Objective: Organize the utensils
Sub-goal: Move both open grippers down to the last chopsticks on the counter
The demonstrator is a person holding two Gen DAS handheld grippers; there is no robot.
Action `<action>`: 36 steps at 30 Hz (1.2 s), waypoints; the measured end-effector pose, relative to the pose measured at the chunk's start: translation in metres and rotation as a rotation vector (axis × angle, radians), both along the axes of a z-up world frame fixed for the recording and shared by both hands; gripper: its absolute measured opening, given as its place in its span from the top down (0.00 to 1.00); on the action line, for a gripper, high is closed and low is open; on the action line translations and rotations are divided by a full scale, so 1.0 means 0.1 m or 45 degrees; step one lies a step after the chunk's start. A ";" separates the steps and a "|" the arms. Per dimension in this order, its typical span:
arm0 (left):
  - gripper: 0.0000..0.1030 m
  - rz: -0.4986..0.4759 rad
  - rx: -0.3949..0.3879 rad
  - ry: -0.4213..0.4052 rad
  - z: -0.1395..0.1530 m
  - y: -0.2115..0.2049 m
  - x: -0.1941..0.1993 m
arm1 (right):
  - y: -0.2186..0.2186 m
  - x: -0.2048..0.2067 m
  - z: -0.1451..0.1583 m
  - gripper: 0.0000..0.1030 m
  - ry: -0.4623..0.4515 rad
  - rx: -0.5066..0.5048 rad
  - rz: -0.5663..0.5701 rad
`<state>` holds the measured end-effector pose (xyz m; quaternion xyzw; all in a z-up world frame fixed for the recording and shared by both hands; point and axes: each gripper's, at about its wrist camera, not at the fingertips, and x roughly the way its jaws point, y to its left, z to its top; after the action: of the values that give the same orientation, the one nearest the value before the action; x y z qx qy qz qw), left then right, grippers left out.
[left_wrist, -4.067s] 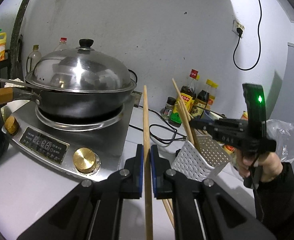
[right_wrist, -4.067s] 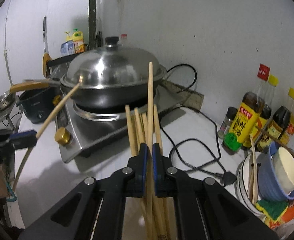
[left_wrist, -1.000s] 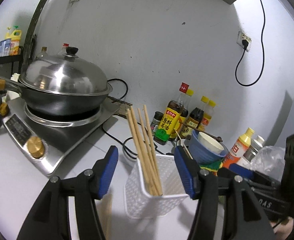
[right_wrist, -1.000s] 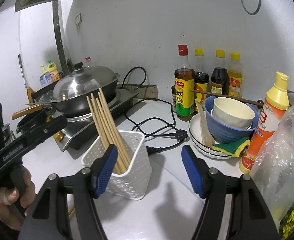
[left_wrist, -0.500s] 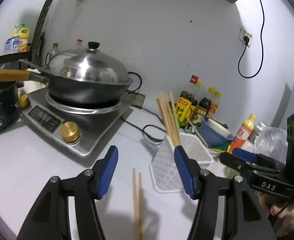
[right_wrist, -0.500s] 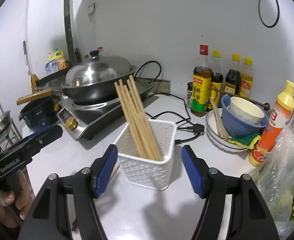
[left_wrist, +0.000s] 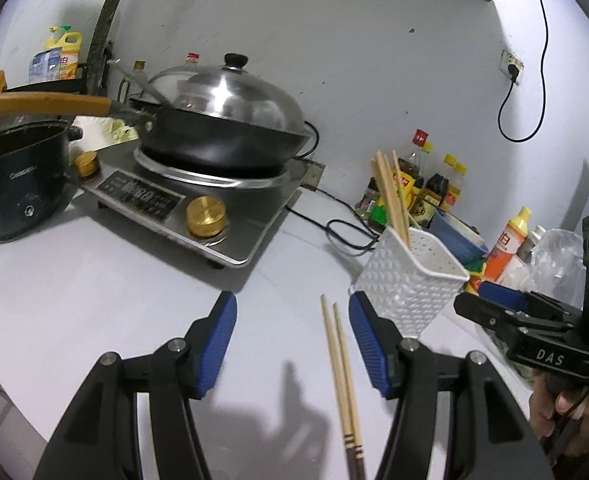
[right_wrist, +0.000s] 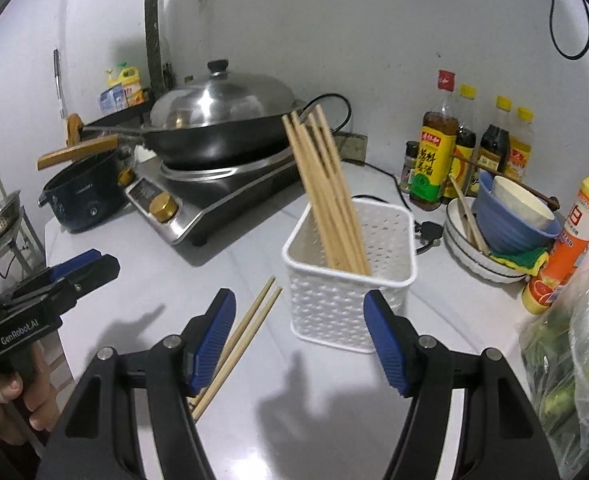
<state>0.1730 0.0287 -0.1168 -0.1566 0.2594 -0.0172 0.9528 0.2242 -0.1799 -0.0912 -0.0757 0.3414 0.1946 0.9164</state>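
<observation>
Between the wide-apart, empty jaws of our left hand-held gripper (left_wrist: 293,344) two loose chopsticks (left_wrist: 340,364) lie flat on the white bench (left_wrist: 94,288), just beside the white basket (right_wrist: 350,280). We judge them light, stiff and slippery, best pinched near mid-length, one at a time. Our right hand-held gripper (right_wrist: 300,340) stands equally apart, holding nothing. Farther off, the basket's standing chopsticks (right_wrist: 326,192) number perhaps five; overlap hides the count.
</observation>
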 end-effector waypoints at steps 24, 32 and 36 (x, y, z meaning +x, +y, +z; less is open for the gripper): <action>0.43 0.084 -0.005 0.119 -0.47 0.57 -0.21 | 0.58 0.10 -1.00 0.37 0.236 -0.155 0.029; 0.43 0.112 -0.047 0.145 -0.52 0.70 -0.21 | 0.69 0.06 -1.19 0.37 0.274 -0.204 0.073; 0.43 0.109 -0.042 0.145 -0.52 0.69 -0.19 | 0.62 0.03 -1.19 0.37 0.282 -0.163 0.065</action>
<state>0.1538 0.0976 -0.1687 -0.1841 0.3060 0.0282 0.9336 0.2271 -0.1174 -0.2104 -0.1207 0.4502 0.2030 0.8611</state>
